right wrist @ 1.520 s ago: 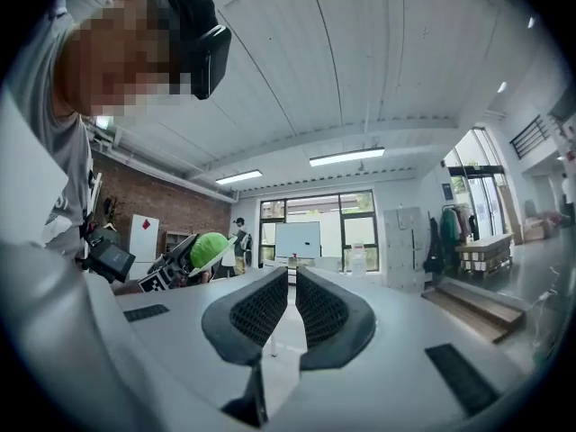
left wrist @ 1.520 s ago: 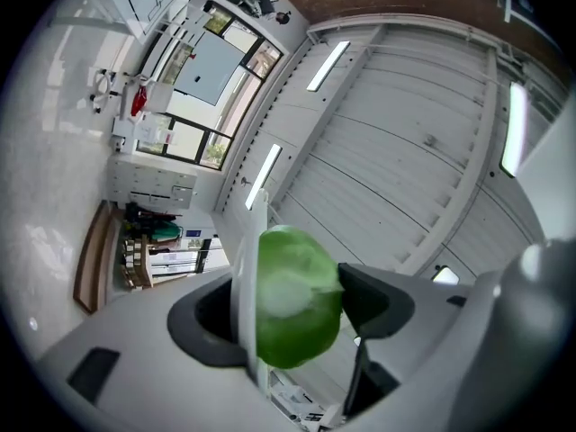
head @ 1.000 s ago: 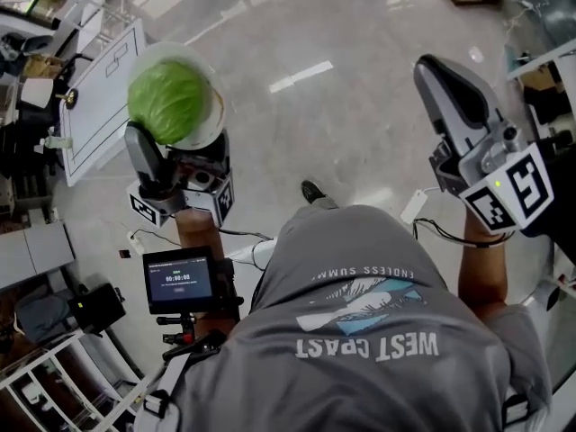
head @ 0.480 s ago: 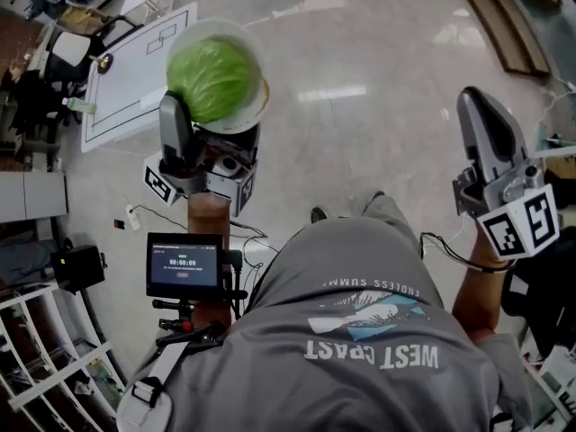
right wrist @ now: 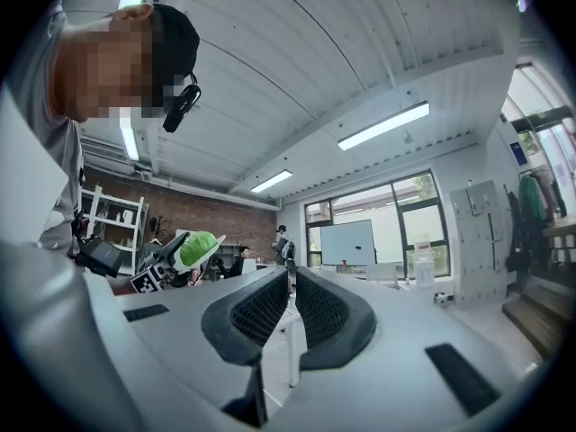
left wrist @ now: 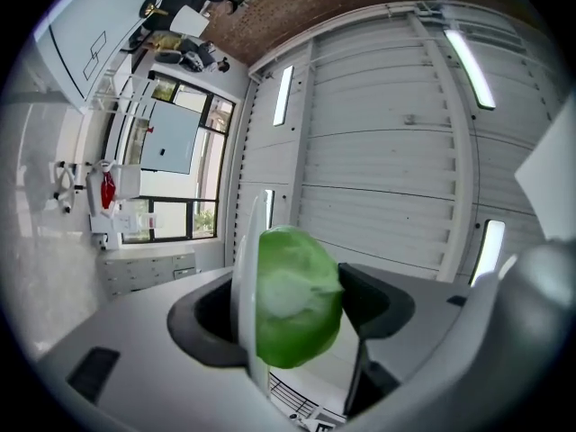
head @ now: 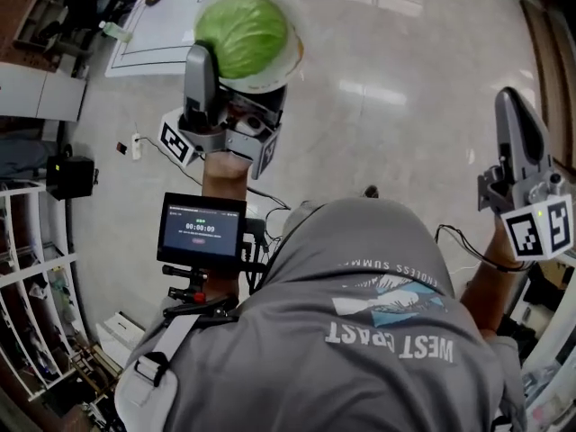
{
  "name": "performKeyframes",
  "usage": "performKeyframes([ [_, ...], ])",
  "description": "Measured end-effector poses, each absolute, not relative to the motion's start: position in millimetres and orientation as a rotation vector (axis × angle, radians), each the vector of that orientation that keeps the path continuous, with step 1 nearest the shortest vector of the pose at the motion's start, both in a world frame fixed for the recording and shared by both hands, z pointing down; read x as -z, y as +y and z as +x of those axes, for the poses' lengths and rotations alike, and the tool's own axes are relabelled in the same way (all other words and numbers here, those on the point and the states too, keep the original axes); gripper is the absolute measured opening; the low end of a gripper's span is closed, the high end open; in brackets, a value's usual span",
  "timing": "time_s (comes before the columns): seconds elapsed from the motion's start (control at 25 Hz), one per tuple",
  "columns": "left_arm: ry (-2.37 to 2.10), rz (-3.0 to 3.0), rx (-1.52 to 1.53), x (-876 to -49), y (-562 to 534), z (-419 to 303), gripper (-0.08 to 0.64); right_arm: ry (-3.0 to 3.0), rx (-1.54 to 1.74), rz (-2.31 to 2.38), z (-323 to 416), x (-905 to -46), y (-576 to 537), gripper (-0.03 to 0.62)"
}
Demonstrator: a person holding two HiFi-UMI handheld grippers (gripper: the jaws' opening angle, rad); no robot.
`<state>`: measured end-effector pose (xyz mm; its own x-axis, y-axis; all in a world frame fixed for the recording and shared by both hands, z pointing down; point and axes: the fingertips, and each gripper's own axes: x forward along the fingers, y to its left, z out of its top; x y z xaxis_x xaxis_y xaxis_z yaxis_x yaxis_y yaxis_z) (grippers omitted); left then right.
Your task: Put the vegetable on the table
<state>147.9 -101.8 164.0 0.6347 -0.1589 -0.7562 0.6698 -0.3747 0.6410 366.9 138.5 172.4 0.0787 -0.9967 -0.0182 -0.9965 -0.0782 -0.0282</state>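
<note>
In the upper left of the head view, a white surface marked with black lines [head: 148, 36] shows below you. Just to its right, your left gripper [head: 236, 77] points toward the top of the frame, raised over the glossy floor [head: 396, 88]. It is clenched on a white plate [head: 290, 59] and the green cabbage [head: 241, 31] together. In the left gripper view the plate stands edge-on against the left jaw. The cabbage fills the space between the plate and the right jaw, bulging out past the jaw tips. Lower down, a small screen [head: 202, 229] sits on your left forearm. At the right edge, your right gripper [head: 522, 138] is held up with its jaws drawn almost together on nothing.
</note>
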Motion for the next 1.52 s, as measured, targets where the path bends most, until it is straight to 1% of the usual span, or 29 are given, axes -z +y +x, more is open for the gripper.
performKeyframes([
  [0.08,0.37,1.768,0.957,-164.6,-117.9,152.3,0.318,2.174,-0.004,-2.228,378.2,-167.3,114.0,0.012],
  [0.24,0.275,1.794,1.02,-161.9,-140.1,138.3,0.318,2.296,-0.01,-2.124,379.2,-161.1,70.2,0.012],
  [0.52,0.216,1.828,1.074,-156.2,-146.3,125.2,0.318,2.35,0.052,-2.005,389.0,-176.6,38.0,0.012],
  [0.88,0.217,1.847,1.112,-155.6,-149.0,118.3,0.318,2.424,-0.081,-1.932,368.5,-153.8,15.0,0.012],
  [1.16,0.169,1.887,1.15,-170.2,-158.0,96.6,0.318,2.477,-0.044,-1.835,354.5,-181.2,-9.8,0.012],
  [1.52,0.027,1.921,1.237,-168.0,-179.4,67.8,0.318,2.582,0.013,-1.675,351.0,-190.2,-63.0,0.012],
])
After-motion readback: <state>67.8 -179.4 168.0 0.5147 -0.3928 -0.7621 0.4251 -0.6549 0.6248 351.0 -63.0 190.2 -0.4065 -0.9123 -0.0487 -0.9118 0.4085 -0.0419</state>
